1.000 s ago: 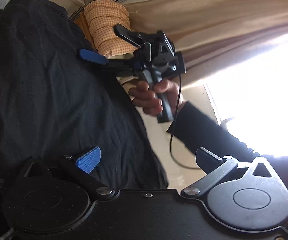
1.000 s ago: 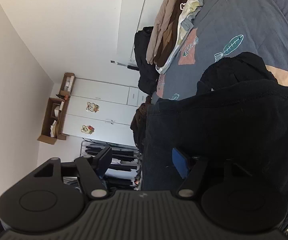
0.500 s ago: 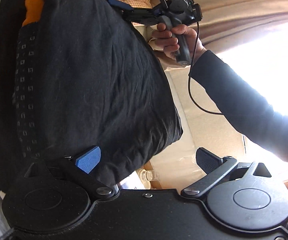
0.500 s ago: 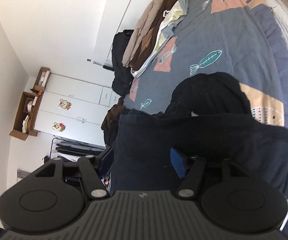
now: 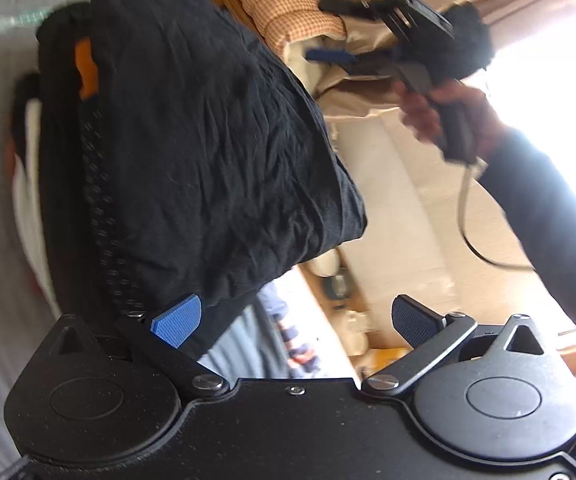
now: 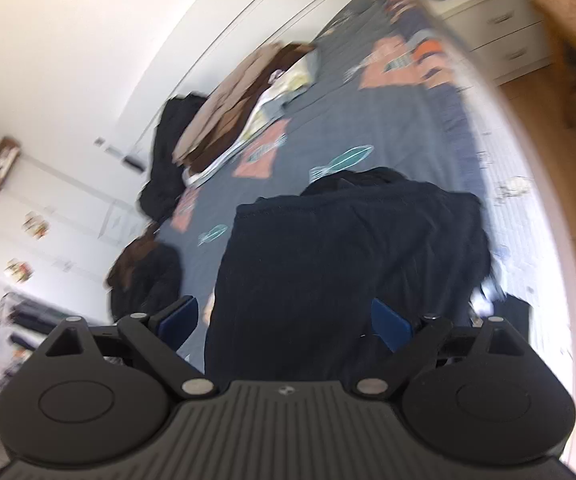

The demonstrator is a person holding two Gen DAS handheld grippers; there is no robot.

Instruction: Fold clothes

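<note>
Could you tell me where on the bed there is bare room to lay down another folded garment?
The fish-print bedspread lies bare between the heap of tan and brown clothes and the black garment in front of the right claw. It gets crowded along the wall side, where dark clothes pile beside that heap.

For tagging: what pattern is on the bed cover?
Grey-blue bed cover with fish and orange patches; right wrist view.

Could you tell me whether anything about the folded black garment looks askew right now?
Yes: the black garment is bunched and lumpy at its far edge rather than flat, and in the left wrist view an orange patch pokes out of its layers.
</note>
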